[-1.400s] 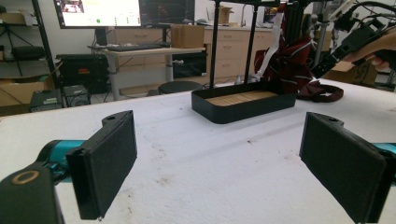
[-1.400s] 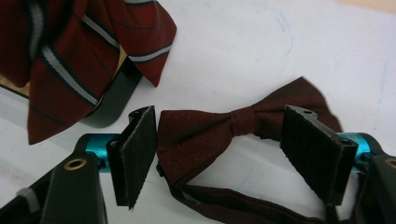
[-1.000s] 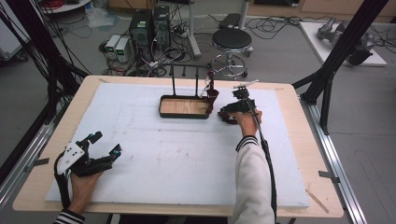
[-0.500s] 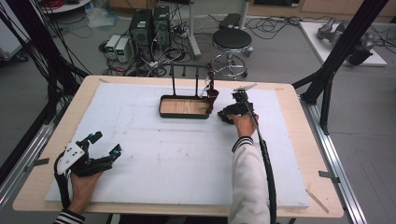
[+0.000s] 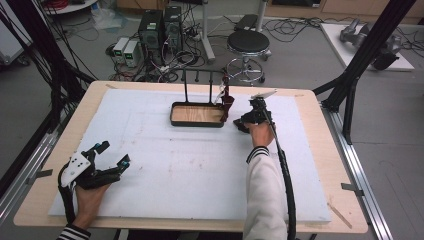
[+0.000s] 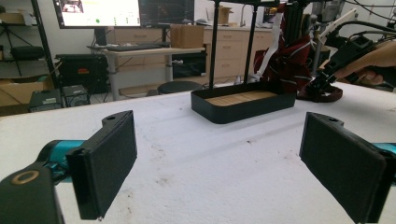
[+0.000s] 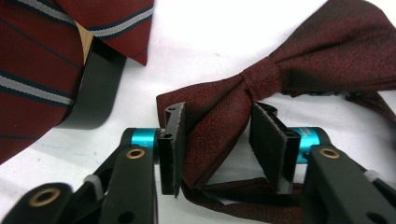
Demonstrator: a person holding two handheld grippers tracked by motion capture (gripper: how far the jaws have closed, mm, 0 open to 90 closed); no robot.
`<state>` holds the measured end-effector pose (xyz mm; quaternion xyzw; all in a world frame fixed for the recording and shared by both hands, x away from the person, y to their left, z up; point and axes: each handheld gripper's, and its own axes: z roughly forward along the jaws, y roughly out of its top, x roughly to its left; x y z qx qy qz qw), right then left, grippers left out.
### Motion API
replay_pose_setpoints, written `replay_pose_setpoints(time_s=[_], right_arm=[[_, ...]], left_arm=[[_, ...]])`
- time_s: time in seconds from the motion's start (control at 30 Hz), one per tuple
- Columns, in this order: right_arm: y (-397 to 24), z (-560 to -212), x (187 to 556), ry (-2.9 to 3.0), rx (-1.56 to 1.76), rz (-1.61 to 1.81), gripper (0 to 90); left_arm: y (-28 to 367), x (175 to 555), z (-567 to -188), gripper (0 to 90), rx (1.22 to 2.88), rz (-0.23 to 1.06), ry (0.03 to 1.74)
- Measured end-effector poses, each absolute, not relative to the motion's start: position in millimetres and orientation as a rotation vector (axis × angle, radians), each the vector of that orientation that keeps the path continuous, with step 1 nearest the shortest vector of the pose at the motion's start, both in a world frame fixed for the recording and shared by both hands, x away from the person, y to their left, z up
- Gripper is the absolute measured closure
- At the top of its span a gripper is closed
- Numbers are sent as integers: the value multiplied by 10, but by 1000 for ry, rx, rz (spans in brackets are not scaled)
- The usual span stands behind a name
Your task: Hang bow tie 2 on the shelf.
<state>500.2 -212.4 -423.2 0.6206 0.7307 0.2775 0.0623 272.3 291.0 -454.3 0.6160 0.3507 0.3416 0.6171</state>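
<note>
White foam table. Right gripper (image 7: 217,144) jaws straddled one wing of the dark red bow tie (image 7: 289,77), not yet closed, beside the black tray (image 5: 197,114). Soft, light, floppy cloth; the knot looked the firmest grab. Left gripper (image 6: 219,156) spread wide, idle.

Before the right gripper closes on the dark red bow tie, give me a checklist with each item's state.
1. Right gripper open around the dark red fabric bow tie: ok, one wing lies between the jaws.
2. Bow tie flat on the white foam table cover: ok.
3. Striped red necktie clear of the jaws: ok, off to the side.
4. Black wood-floored tray clear of the grasp: ok, beside it.
5. Left gripper out of the way: ok, open, at the near corner.
6. Strap under the bow tie free: cannot tell.
</note>
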Motion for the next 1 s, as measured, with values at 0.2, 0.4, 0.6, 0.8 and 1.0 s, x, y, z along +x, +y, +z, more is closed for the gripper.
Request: replay_pose_setpoints(time_s=[0.2, 0.4, 0.6, 0.8, 1.0], right_arm=[[-2113, -4225, 4994, 2204, 1910, 833, 665], [-2107, -4231, 4990, 2147, 2030, 862, 799], [-2096, -4231, 4982, 2151, 2041, 861, 841], [-2111, -4228, 4978, 2165, 2047, 871, 859], [-2100, -4187, 4957, 2169, 1969, 855, 859]], left_arm=[[2910, 2724, -4543, 114, 1418, 787, 807], [2909, 2722, -4543, 114, 1417, 786, 808], [2910, 2723, -4543, 114, 1418, 786, 807], [2909, 2721, -4543, 114, 1419, 787, 807], [2907, 2720, -4543, 114, 1420, 789, 805]])
